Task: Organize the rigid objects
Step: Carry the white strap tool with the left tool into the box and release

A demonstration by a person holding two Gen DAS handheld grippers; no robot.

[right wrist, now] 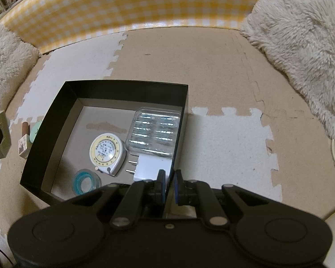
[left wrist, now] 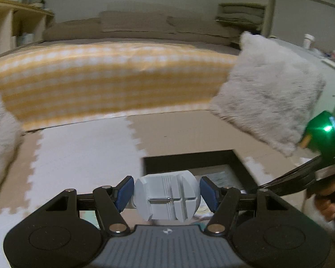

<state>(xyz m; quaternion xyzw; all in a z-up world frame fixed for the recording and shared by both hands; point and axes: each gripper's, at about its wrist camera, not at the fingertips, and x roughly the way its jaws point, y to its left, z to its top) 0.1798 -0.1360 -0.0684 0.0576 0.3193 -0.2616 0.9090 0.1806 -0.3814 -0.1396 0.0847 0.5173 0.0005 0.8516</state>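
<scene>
Left gripper (left wrist: 166,193): clamped on grey round slotted plastic block (left wrist: 167,195). Right gripper (right wrist: 168,186): pinching near wall of black cardboard box (right wrist: 127,88).

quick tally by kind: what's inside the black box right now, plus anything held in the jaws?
Inside the black box:
Tape measure: 1
Clear plastic case: 1
White plug adapter: 1
Teal tape roll: 1
Held in the left gripper:
Grey slotted block: 1
Total: 5
</scene>
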